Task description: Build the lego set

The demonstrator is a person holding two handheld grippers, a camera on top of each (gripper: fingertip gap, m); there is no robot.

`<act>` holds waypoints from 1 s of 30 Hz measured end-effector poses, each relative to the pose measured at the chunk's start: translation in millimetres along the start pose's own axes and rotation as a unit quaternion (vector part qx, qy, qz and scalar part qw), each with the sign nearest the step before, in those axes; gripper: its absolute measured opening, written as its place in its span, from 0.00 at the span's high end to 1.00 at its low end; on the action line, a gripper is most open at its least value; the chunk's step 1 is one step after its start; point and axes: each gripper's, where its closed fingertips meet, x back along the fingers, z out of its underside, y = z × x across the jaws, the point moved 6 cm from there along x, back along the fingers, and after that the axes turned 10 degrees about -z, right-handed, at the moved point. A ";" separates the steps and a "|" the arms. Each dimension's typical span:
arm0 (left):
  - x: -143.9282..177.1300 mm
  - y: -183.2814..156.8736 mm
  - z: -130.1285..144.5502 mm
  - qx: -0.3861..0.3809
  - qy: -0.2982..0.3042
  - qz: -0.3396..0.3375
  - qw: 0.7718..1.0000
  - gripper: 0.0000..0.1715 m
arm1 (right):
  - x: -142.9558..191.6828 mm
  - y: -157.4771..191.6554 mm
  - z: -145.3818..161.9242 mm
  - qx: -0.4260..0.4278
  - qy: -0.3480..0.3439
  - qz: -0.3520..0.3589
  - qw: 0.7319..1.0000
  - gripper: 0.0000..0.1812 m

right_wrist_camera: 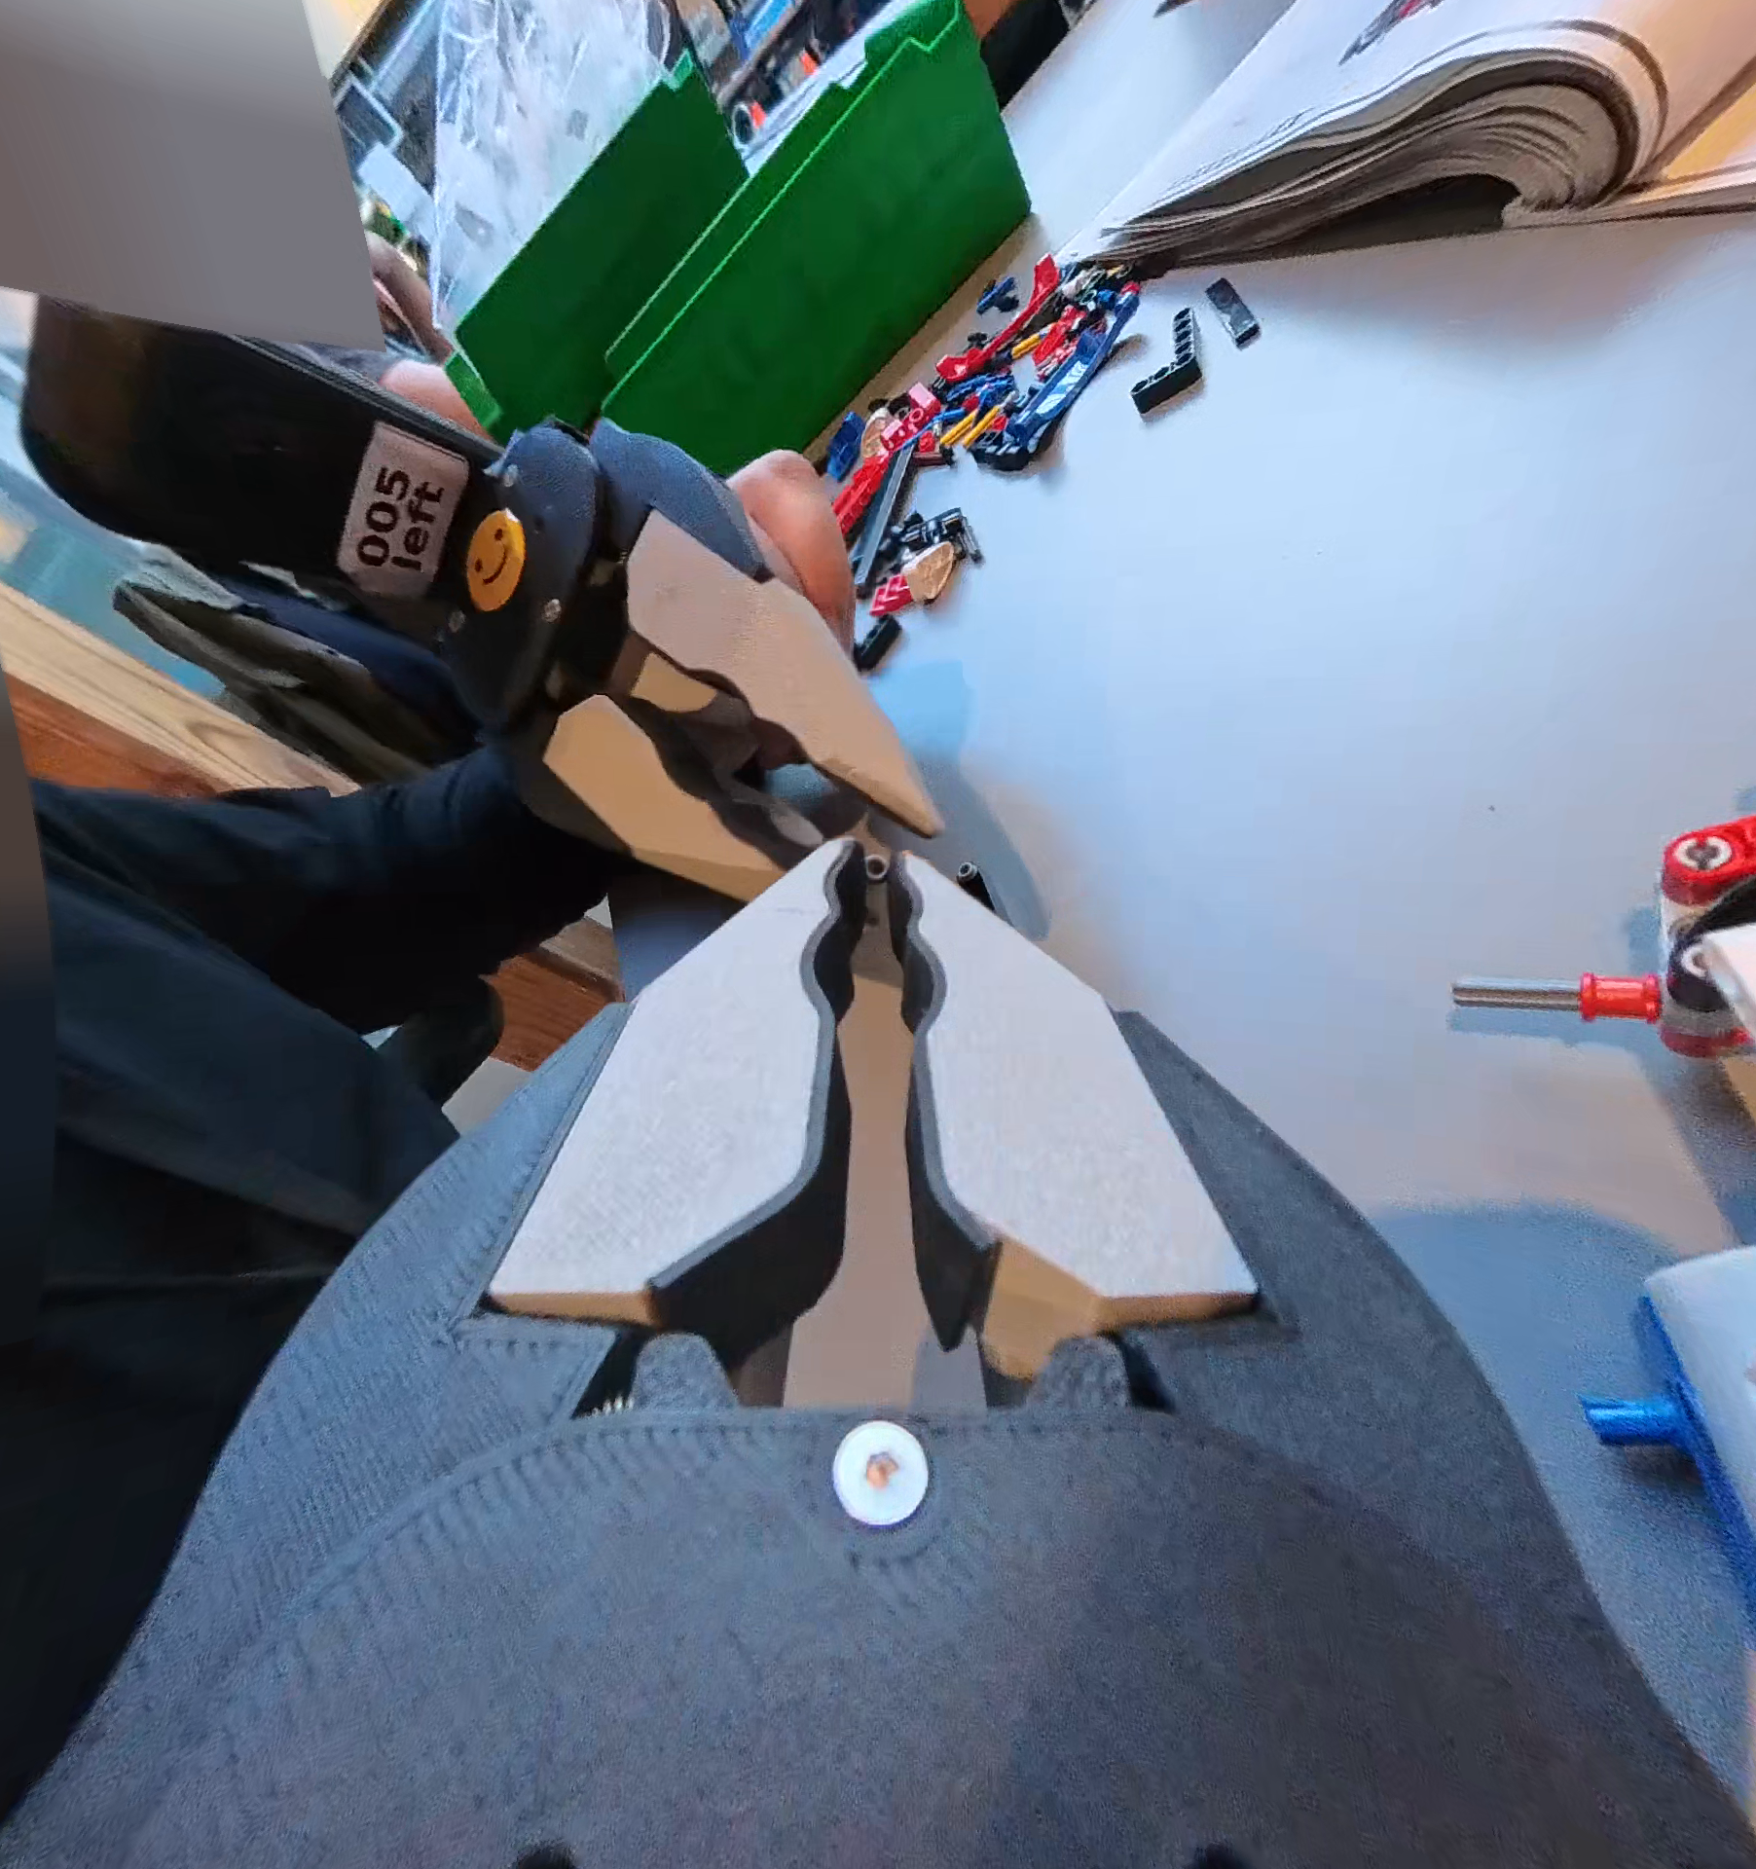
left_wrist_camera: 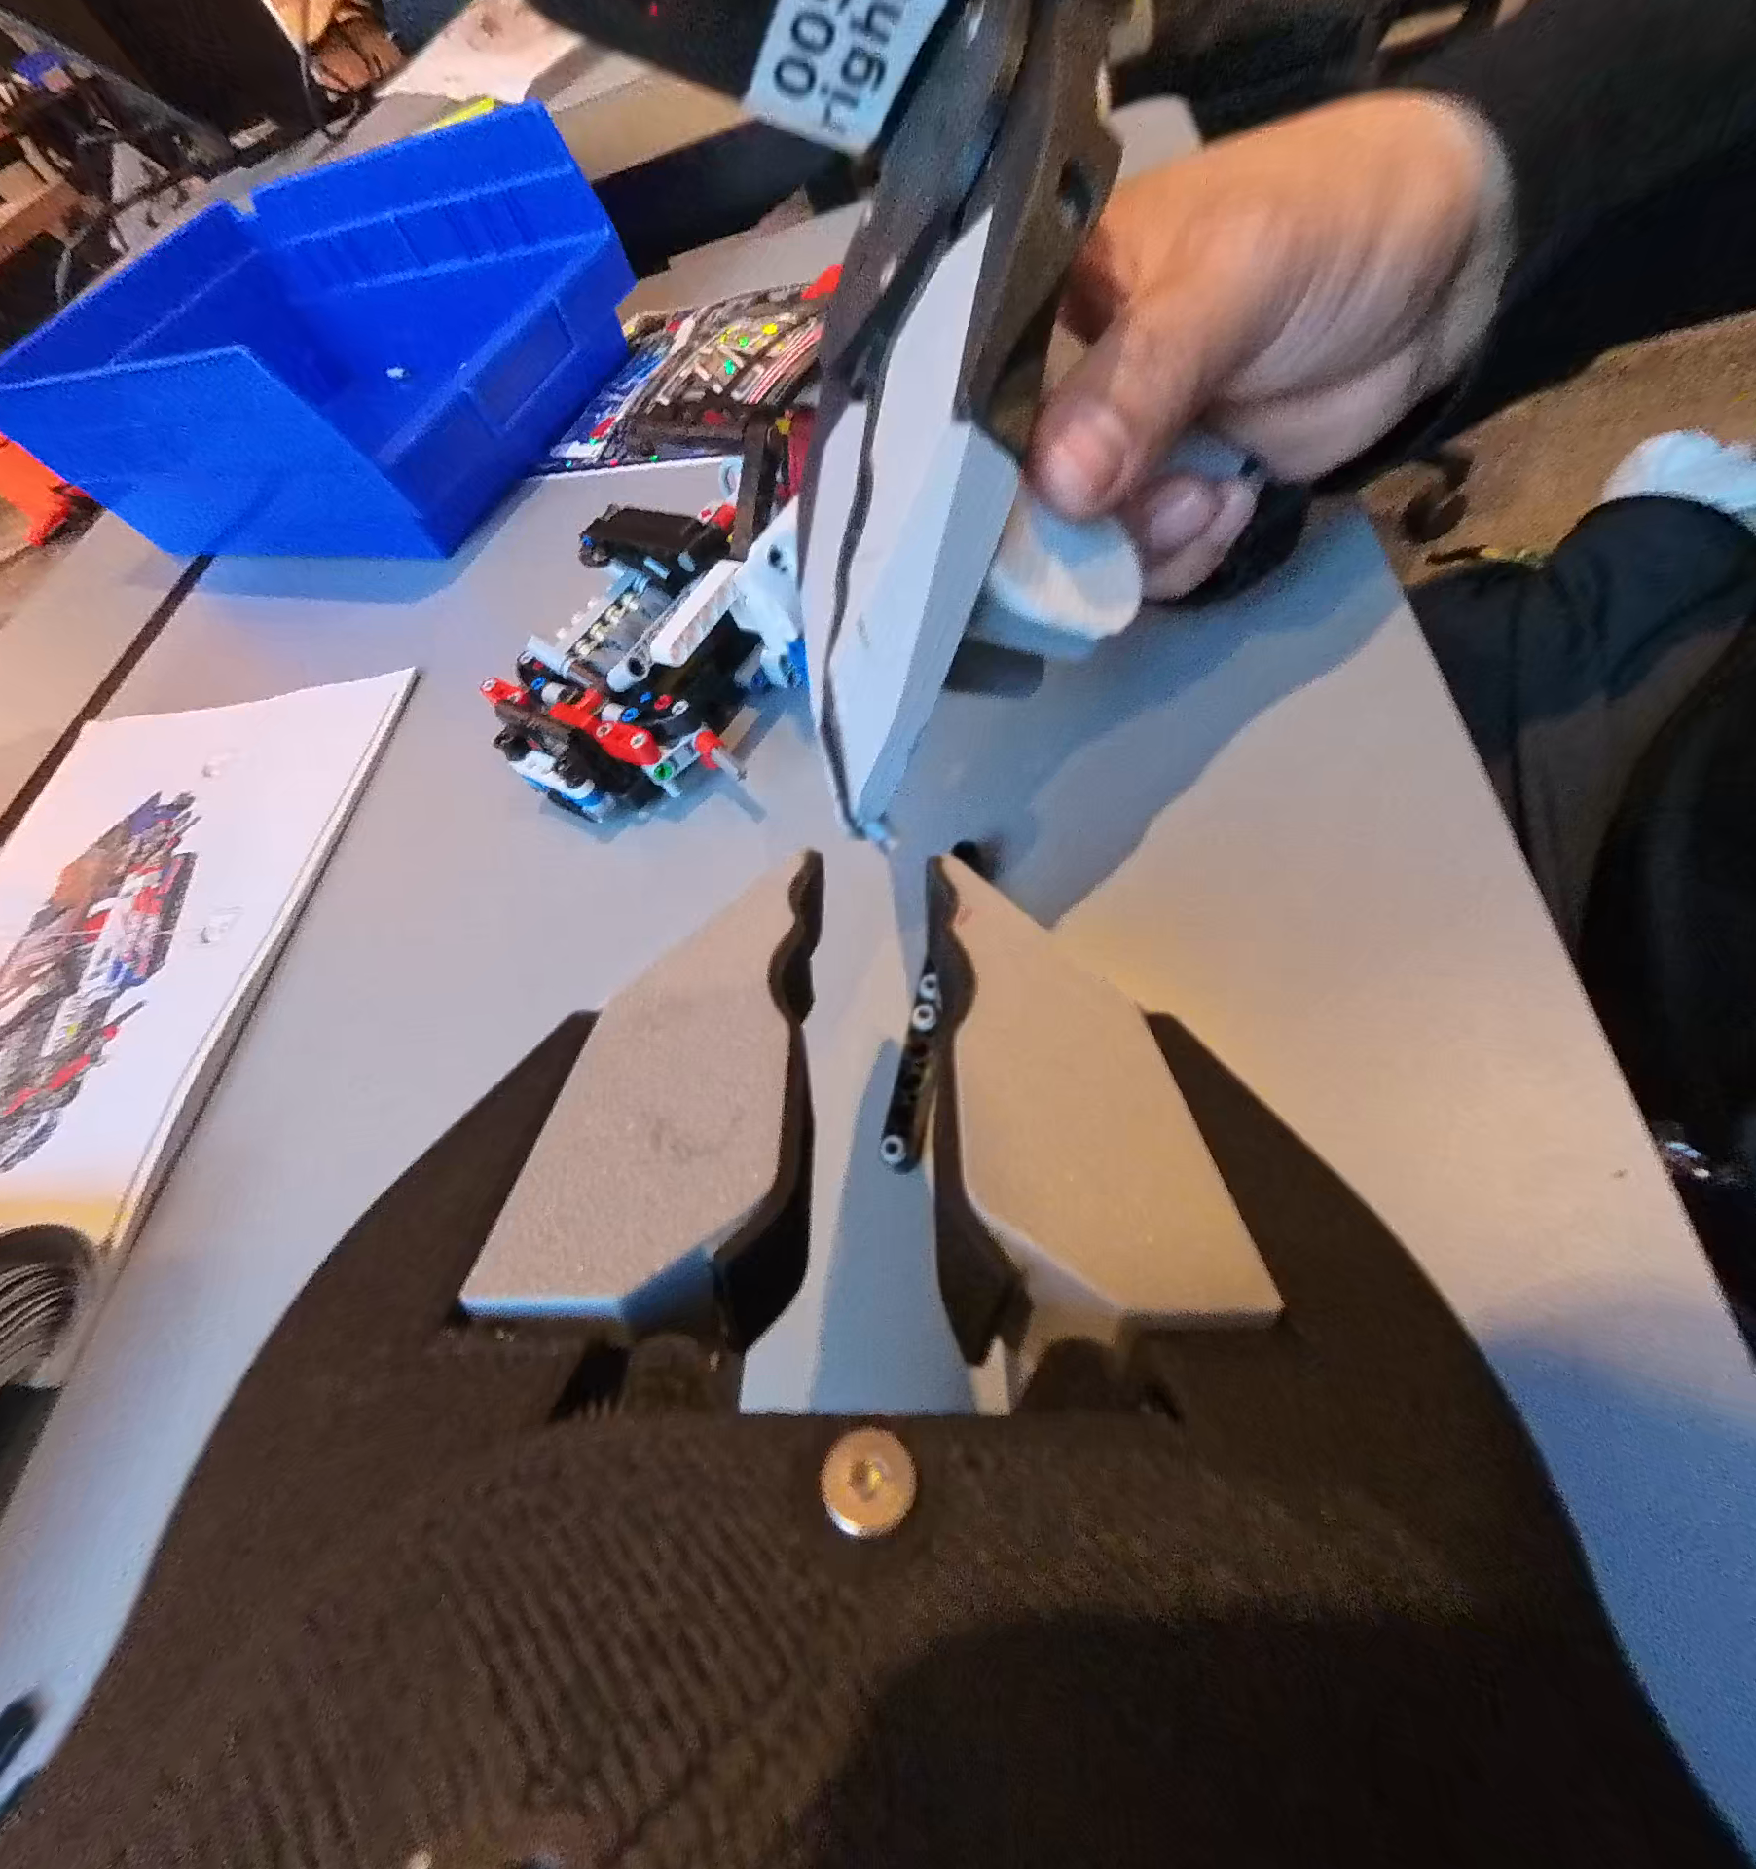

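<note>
Grey table (left_wrist_camera: pixel 1258 1062) underneath it all, flat and plain. Both grippers wear the same colours: the left gripper (left_wrist_camera: pixel 874 880) has pale grey fingers on a black ribbed body, the right gripper (right_wrist_camera: pixel 879 860) matches, with a silver screw head low in its frame. A black beam (left_wrist_camera: pixel 914 1062) dotted with pale-ringed holes lies between the left fingers. Bright blue bin (left_wrist_camera: pixel 348 334) behind, two green bins (right_wrist_camera: pixel 753 253) across the way. The part-built model (left_wrist_camera: pixel 631 668) shows black, white and red with blue specks. Loose pieces (right_wrist_camera: pixel 975 425) scatter red, navy, black and yellow. White booklet (left_wrist_camera: pixel 146 910), multicoloured print. A yellow smiley sticker (right_wrist_camera: pixel 495 573) sits beside a white label.
</note>
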 end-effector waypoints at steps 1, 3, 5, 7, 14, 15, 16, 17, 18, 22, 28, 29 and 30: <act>-0.4 -1.3 -1.2 0.007 -0.003 0.006 1.000 0.90 | -1.3 -0.6 0.4 0.001 -0.004 0.002 1.000 0.99; -1.7 -1.8 0.1 0.013 0.001 0.009 1.000 0.90 | -3.3 -0.4 -0.5 0.010 -0.012 0.003 1.000 0.99; -3.0 -0.8 2.3 0.019 0.010 0.007 1.000 0.92 | -3.4 0.1 -2.8 0.018 -0.019 0.004 1.000 0.99; -3.9 0.4 3.4 0.027 0.014 0.006 1.000 0.93 | -2.6 -0.1 -4.9 0.029 -0.022 0.014 0.999 0.99; -4.7 5.2 3.6 0.055 0.016 -0.002 0.998 0.94 | -6.4 2.3 -5.9 0.098 -0.018 0.054 0.994 0.99; -4.8 5.3 3.5 0.060 0.014 0.000 0.998 0.95 | -7.3 2.6 -5.7 0.109 -0.016 0.060 0.992 0.99; -4.8 5.2 3.3 0.065 0.013 0.004 0.998 0.95 | -8.4 3.2 -5.4 0.118 -0.012 0.063 0.991 0.99; -4.8 5.6 3.4 0.069 0.013 0.005 0.998 0.96 | -9.2 3.6 -5.3 0.125 -0.009 0.066 0.990 0.99; -4.7 6.2 3.7 0.071 0.014 0.004 0.997 0.97 | -9.7 4.0 -5.0 0.132 -0.006 0.070 0.989 0.99; -3.8 7.7 3.0 0.068 0.012 -0.003 0.998 0.99 | -9.2 5.8 -5.0 0.163 -0.001 0.087 0.983 0.99; -4.4 8.1 3.8 0.024 0.023 -0.039 0.999 1.00 | -9.7 3.3 -4.1 0.163 0.006 0.098 0.982 0.98; -4.1 7.9 3.4 0.012 0.023 -0.047 0.999 1.00 | -9.4 2.8 -4.2 0.155 0.003 0.094 0.983 0.98; -3.7 7.7 2.8 0.003 0.021 -0.052 0.998 1.00 | -9.0 2.5 -4.5 0.148 0.000 0.090 0.985 0.98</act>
